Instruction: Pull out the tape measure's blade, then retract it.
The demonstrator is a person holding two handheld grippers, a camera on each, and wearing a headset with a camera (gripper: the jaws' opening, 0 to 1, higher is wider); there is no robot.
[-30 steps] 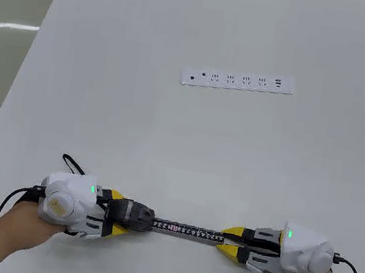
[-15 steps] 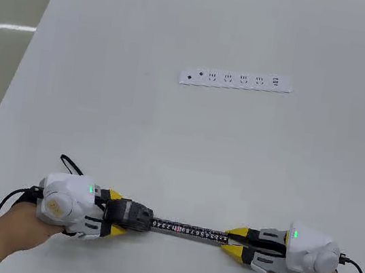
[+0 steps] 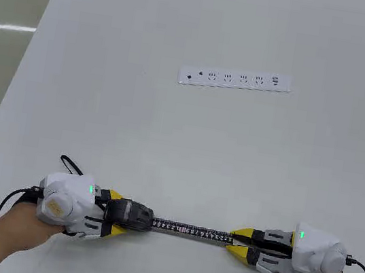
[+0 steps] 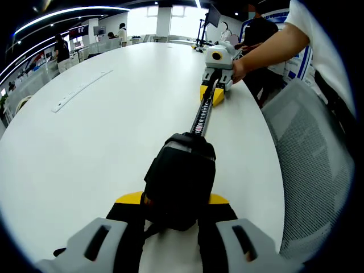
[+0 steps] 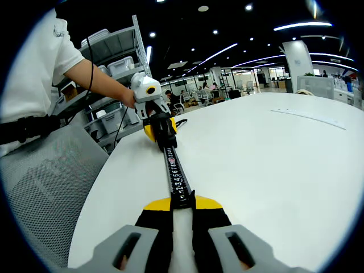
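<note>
A black tape measure case (image 3: 129,214) (image 4: 180,183) sits between the yellow-tipped jaws of my left gripper (image 3: 118,213) (image 4: 173,200), which is shut on it near the table's front edge. Its dark blade (image 3: 190,231) (image 5: 176,177) with white numbers runs out to the right along the white table (image 3: 188,144). My right gripper (image 3: 237,241) (image 5: 183,203) is shut on the blade's end. In the left gripper view the blade (image 4: 202,114) leads away to the right gripper (image 4: 214,95); in the right gripper view it leads to the case (image 5: 161,130) and the left gripper (image 5: 157,135).
A white power strip (image 3: 235,80) lies flat on the table further back, seen as a thin bar in the gripper views (image 4: 81,91) (image 5: 310,116). A black cable (image 3: 72,163) loops behind the left gripper. Mesh chairs (image 4: 315,170) stand at the near edge.
The right gripper has moved to the right with the blade's end, so more blade lies out between the grippers. The left gripper and the case have stayed put.
</note>
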